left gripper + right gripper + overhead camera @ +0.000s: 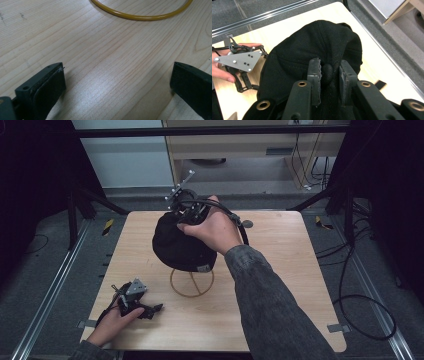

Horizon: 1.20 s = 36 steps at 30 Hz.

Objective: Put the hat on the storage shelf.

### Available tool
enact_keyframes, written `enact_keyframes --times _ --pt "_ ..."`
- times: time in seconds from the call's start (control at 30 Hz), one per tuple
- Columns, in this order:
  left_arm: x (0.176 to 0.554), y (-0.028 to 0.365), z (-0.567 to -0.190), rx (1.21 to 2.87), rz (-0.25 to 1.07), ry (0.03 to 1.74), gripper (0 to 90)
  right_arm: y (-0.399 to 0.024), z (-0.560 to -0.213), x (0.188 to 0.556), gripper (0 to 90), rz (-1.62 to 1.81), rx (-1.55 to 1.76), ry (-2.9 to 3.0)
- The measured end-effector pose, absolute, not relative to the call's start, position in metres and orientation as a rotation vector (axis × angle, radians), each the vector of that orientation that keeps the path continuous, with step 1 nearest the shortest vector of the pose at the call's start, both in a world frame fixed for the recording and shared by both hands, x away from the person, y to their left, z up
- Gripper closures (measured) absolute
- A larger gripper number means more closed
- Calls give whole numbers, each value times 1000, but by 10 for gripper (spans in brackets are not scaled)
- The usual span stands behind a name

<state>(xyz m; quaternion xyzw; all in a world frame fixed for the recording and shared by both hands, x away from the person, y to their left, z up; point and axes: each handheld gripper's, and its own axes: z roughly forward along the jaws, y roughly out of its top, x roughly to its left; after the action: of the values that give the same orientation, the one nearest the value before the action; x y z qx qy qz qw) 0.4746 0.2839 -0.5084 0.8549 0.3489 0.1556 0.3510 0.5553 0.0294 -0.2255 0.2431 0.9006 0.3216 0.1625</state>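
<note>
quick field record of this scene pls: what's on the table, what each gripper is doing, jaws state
surface: wooden table
main thing: black cap sitting on a yellow wire stand
right gripper: over the cap's crown, jaws shut on the top button
left gripper: resting low near the table's front left corner, apart from the stand
left jaws: wide open, nothing between them
stand ring seen from left gripper view: yellow ring lying flat on the wood

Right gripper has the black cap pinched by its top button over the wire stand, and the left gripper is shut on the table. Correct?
Not quite: the left gripper rests on the table with its jaws wide open, as the left gripper view shows. The right gripper does pinch the black cap by its top button.
</note>
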Motion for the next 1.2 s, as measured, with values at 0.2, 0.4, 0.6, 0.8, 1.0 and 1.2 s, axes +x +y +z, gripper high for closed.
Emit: enact_keyframes --times 0.2,0.4,0.6,0.8,1.0,1.2 --pt "475 284 -508 2214 403 903 0 32 -231 557 734 906 704 2590" --pt "475 284 -508 2213 403 903 0 30 -232 557 703 912 706 2592" --pt "475 284 -508 2214 403 903 0 27 -234 555 661 905 715 2595" --pt "475 284 -508 2214 403 903 0 25 -236 553 623 911 719 2599" --pt "475 284 -508 2213 404 904 0 22 -237 552 597 915 724 2596" --pt "475 284 -508 2213 404 904 0 15 -236 545 571 946 739 2585"
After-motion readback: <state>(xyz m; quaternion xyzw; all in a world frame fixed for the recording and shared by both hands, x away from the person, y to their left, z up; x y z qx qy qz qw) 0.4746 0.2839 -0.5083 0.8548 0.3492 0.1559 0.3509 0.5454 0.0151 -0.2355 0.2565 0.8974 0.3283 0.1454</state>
